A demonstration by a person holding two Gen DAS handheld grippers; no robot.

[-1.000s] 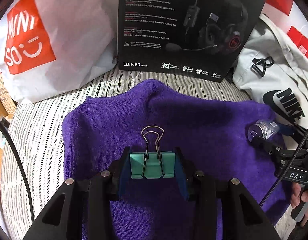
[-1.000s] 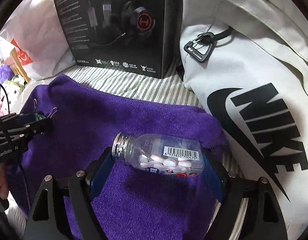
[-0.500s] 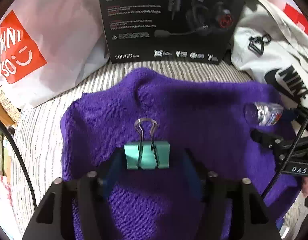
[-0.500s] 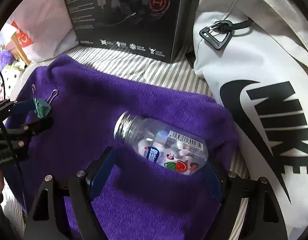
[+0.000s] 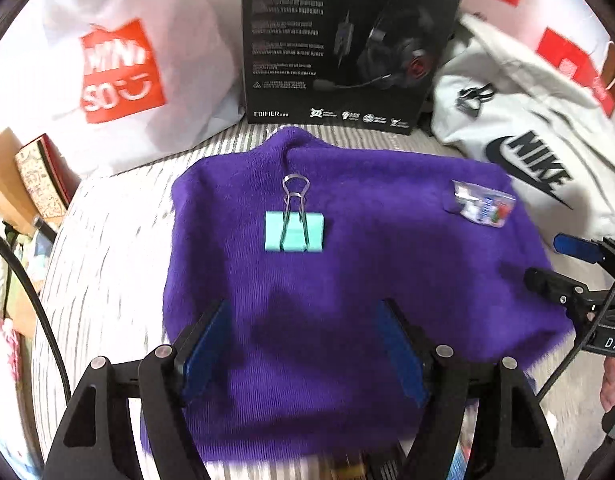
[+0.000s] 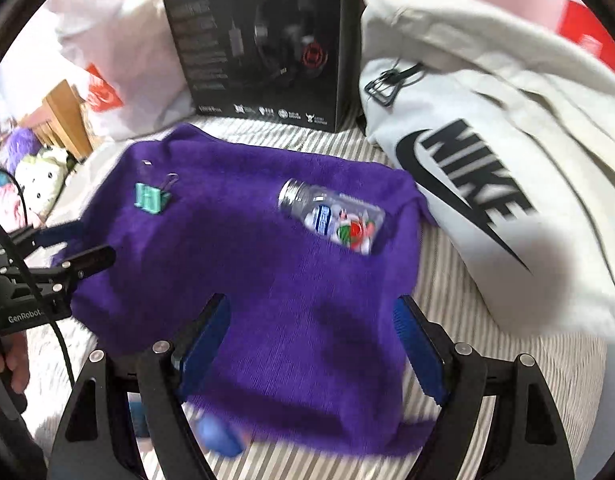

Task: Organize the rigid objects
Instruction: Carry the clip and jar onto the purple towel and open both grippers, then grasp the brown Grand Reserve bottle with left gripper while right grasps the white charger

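A teal binder clip [image 5: 294, 231] lies flat on the purple towel [image 5: 347, 272], its wire handles pointing away from me. My left gripper [image 5: 303, 344] stands open and empty, pulled back well short of the clip. A clear plastic bottle of white tablets [image 6: 331, 218] lies on its side on the towel's right part, silver neck to the left. My right gripper [image 6: 311, 344] is open too, with nothing between its blue pads, behind the bottle. The same clip [image 6: 151, 197] shows at the left of the right wrist view, and the bottle [image 5: 481, 203] at the right of the left wrist view.
A black headset box [image 5: 347, 44] stands upright behind the towel. A white shopping bag with an orange logo [image 5: 119, 68] sits at the back left, a white Nike bag [image 6: 487, 152] on the right. Everything rests on striped bedding [image 6: 467, 320]. Something blue [image 6: 221, 436] lies by the towel's near edge.
Both grippers opened and drew back. The clip and the bottle were let go and now lie on the towel, farther from the fingers.
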